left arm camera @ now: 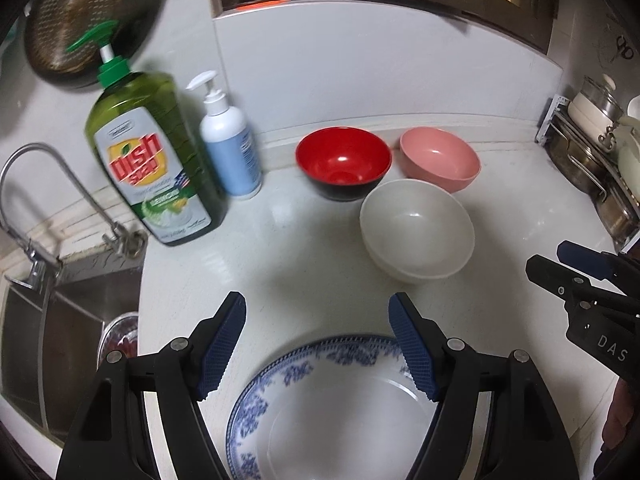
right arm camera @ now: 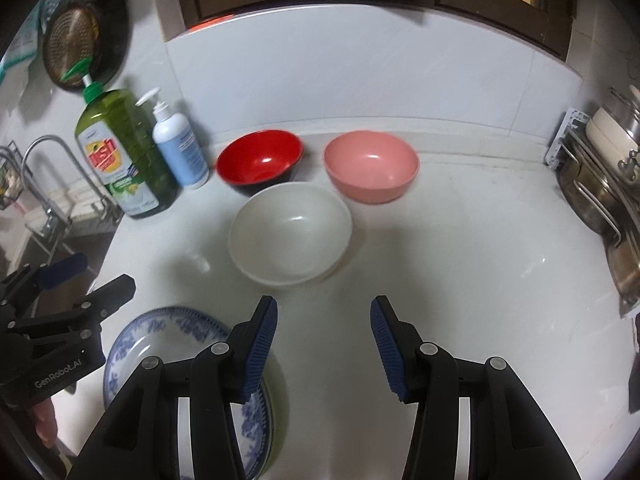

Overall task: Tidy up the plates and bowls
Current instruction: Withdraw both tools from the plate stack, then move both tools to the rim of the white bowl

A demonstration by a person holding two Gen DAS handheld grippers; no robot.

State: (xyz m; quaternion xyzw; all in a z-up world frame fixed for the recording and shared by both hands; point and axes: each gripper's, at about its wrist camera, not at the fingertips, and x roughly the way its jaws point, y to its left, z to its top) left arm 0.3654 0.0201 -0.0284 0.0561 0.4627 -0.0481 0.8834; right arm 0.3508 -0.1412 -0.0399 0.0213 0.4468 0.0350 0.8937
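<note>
A blue-and-white patterned plate lies at the counter's front edge, below my open, empty left gripper. It also shows in the right wrist view. A white bowl sits mid-counter, with a red bowl and a pink bowl behind it near the wall. My right gripper is open and empty, hovering in front of the white bowl. The red bowl and pink bowl stand beyond. Each gripper appears in the other's view, the right one and the left one.
A green dish soap bottle and a white pump bottle stand at the back left. A sink with a faucet lies left of the counter. A rack with metal pots stands at the right. A strainer hangs on the wall.
</note>
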